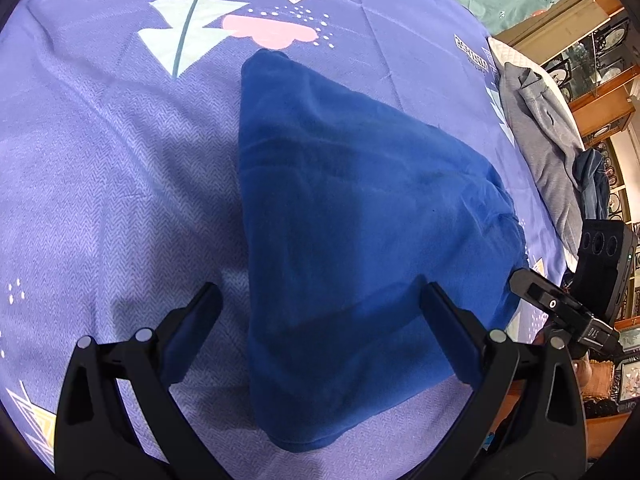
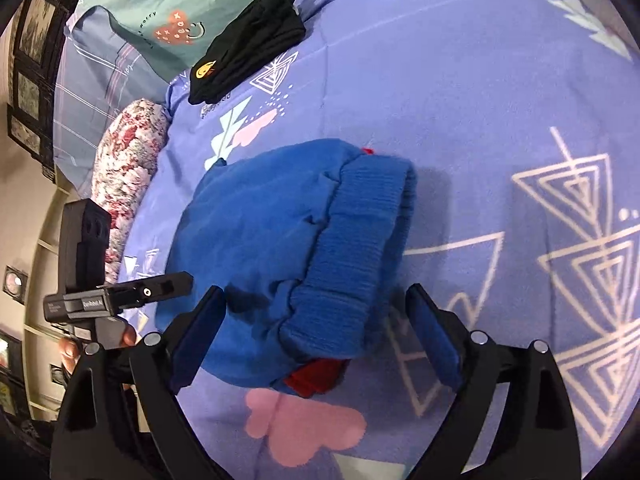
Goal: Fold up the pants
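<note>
The blue pants (image 1: 352, 216) lay folded into a thick bundle on the purple patterned bedspread (image 1: 100, 168) in front of me. In my left wrist view the bundle tapered to a rounded corner at its far end, near the pink cloud print (image 1: 268, 32), and widened toward my grippers, so its long axis ran away from me. In my right wrist view the ribbed waistband (image 2: 360, 248) formed the bundle's right-hand edge, running from my side toward the far side, and a bit of red fabric (image 2: 316, 376) showed from under the near end.

There was no box or basket to speak of; the things on the bed simply lay on the cloth. A folded black garment (image 2: 248, 40) with a yellow smiley patch sat well apart at the far side beside a green pillow (image 2: 160, 0), with a floral pillow (image 2: 128, 168) near the bed's edge. A grey garment (image 1: 544, 136) lay at the right edge in the left view.

My left gripper (image 1: 320, 304) was spread wide over the near part of the bundle, its pads clear of the cloth. My right gripper (image 2: 316, 312) was likewise spread wide, straddling the waistband's near end without pinching it; whether its pads brushed the fabric I could not tell.
</note>
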`<state>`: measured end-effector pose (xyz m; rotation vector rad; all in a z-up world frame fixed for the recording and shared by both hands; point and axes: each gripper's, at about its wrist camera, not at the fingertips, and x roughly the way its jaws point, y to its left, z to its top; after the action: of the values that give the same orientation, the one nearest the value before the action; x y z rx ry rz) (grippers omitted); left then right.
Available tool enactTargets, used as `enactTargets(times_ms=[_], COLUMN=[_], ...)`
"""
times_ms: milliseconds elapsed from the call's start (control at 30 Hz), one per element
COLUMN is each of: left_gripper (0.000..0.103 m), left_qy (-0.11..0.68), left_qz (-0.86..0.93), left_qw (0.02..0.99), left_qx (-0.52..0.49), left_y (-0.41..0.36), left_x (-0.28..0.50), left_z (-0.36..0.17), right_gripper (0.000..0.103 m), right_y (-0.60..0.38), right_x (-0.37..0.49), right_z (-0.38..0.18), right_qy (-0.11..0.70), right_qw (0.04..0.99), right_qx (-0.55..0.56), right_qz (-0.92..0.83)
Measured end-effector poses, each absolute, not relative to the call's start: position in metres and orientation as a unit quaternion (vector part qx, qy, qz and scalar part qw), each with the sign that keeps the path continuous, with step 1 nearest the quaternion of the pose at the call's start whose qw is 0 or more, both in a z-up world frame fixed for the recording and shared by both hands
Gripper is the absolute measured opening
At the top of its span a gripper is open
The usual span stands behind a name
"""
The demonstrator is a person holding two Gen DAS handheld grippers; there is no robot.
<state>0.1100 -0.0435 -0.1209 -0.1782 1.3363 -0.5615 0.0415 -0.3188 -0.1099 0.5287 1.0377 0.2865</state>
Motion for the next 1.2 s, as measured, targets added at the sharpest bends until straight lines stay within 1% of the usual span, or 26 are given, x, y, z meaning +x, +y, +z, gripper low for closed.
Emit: enactTargets(times_ms=[100, 233, 300, 367, 500, 667, 733, 933, 1067, 1133, 1200], left_gripper=[0.101, 0.101, 0.101, 0.101, 0.101, 0.101, 0.101, 0.101, 0.101, 0.101, 0.101], left_qy=[0.610, 0.614, 0.613, 0.612, 0.621, 0.637, 0.641, 0.641, 0.638, 0.636, 0.632], left_qz=[-0.262, -0.269, -0.274, -0.282, -0.294, -0.309, -0.313, -0.322, -0.320, -0.314, -0.305], left_qw=[0.744, 0.738, 0.737, 0.736, 0.721, 0.682, 0.674, 0.675, 0.683, 0.693, 0.705], left_qx=[-0.079, -0.081, -0.070, -0.062, -0.097, -0.185, -0.192, -0.174, -0.157, -0.132, -0.099], left_y=[-0.045, -0.051, -0.056, -0.059, -0.051, -0.029, -0.028, -0.037, -0.048, -0.055, -0.066], left_x=[0.112, 0.115, 0.117, 0.119, 0.127, 0.138, 0.138, 0.135, 0.136, 0.134, 0.132], left_z=[-0.122, -0.122, -0.123, -0.123, -0.124, -0.129, -0.130, -0.130, -0.130, -0.129, -0.128], right_gripper=[0.092, 0.092, 0.095, 0.096, 0.097, 0.097, 0.097, 0.096, 0.097, 0.101, 0.102], right_y=[-0.324, -0.324, -0.321, -0.315, -0.314, -0.324, -0.330, -0.334, -0.319, -0.312, -0.304], right_x=[0.039, 0.043, 0.047, 0.051, 0.059, 0.059, 0.057, 0.050, 0.057, 0.064, 0.073], right_z=[-0.113, -0.121, -0.124, -0.123, -0.123, -0.124, -0.124, -0.122, -0.124, -0.125, -0.126], right_qy=[0.499, 0.501, 0.499, 0.499, 0.499, 0.494, 0.493, 0.504, 0.513, 0.511, 0.510], right_qw=[0.818, 0.802, 0.794, 0.798, 0.792, 0.777, 0.769, 0.766, 0.768, 0.772, 0.773], right_qx=[0.250, 0.279, 0.292, 0.286, 0.299, 0.335, 0.349, 0.338, 0.316, 0.309, 0.307], right_qz=[0.140, 0.170, 0.186, 0.184, 0.183, 0.201, 0.208, 0.213, 0.217, 0.218, 0.222])
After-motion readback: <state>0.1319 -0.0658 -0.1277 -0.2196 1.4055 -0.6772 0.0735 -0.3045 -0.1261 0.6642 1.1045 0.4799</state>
